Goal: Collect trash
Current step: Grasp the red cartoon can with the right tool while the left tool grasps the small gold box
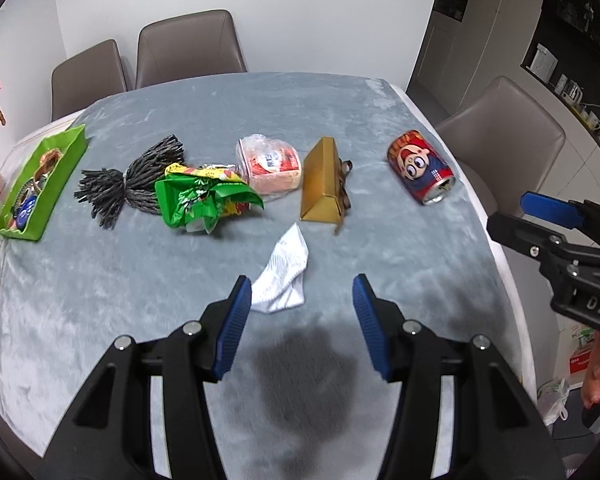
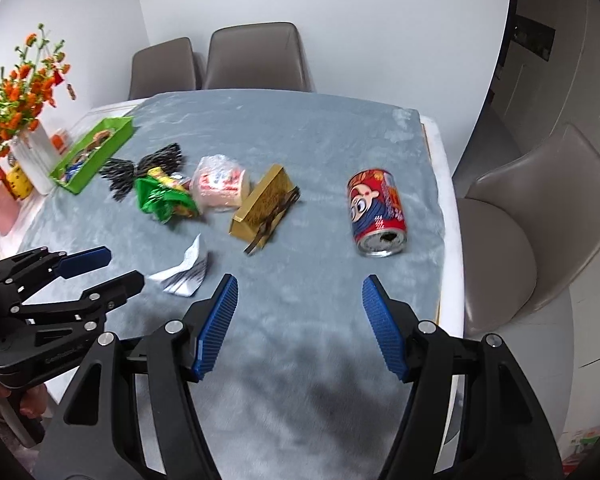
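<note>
Trash lies across a grey tablecloth (image 1: 100,300): a crumpled white paper (image 1: 282,280) (image 2: 184,272), a green wrapper (image 1: 198,200) (image 2: 160,198), a clear plastic bag with red print (image 1: 270,166) (image 2: 220,186), a gold triangular box (image 1: 322,182) (image 2: 262,206), a dark tassel bundle (image 1: 132,184) (image 2: 140,168), and a red cartoon can (image 1: 420,168) (image 2: 376,212) on its side. My left gripper (image 1: 300,308) (image 2: 112,268) hovers open just short of the white paper, nothing between its fingers. My right gripper (image 2: 300,308) hangs open and empty, short of the can.
A green tray (image 1: 44,184) (image 2: 96,152) with small items sits at the table's left edge. A white vase of orange flowers (image 2: 24,120) stands beyond it. Chairs (image 1: 188,48) (image 2: 540,208) line the far and right sides. A plastic bag (image 1: 554,398) lies on the floor.
</note>
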The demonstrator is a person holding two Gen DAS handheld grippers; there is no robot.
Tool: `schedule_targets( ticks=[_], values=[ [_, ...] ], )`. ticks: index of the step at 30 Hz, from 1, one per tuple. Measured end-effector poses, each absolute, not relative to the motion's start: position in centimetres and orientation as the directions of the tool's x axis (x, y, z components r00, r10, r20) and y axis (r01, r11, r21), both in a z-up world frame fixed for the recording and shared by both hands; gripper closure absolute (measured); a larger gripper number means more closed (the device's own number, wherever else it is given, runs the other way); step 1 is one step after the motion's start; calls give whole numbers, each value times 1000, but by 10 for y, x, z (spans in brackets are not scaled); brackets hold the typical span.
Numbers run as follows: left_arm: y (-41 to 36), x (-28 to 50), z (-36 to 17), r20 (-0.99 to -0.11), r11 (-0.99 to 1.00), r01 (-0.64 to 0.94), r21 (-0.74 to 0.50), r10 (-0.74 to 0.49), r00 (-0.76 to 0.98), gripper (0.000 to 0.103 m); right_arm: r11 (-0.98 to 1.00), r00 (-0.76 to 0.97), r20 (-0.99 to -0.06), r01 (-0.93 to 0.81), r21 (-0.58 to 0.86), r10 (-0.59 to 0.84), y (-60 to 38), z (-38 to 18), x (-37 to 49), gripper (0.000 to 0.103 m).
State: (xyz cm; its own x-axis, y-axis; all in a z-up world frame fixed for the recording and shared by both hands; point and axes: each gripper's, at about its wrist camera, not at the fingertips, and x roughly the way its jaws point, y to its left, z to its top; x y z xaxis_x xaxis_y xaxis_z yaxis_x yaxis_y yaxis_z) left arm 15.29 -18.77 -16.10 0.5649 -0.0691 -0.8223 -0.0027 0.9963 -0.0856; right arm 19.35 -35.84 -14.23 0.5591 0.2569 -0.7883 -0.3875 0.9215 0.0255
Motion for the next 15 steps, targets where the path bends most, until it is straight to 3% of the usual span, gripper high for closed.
schedule_targets(
  ticks=[15],
  values=[
    [-218,258,-188,-835,991,9,-135,-118,537,50,929,544,-818,-367,-35,184,-377,-177,304,40]
  ],
)
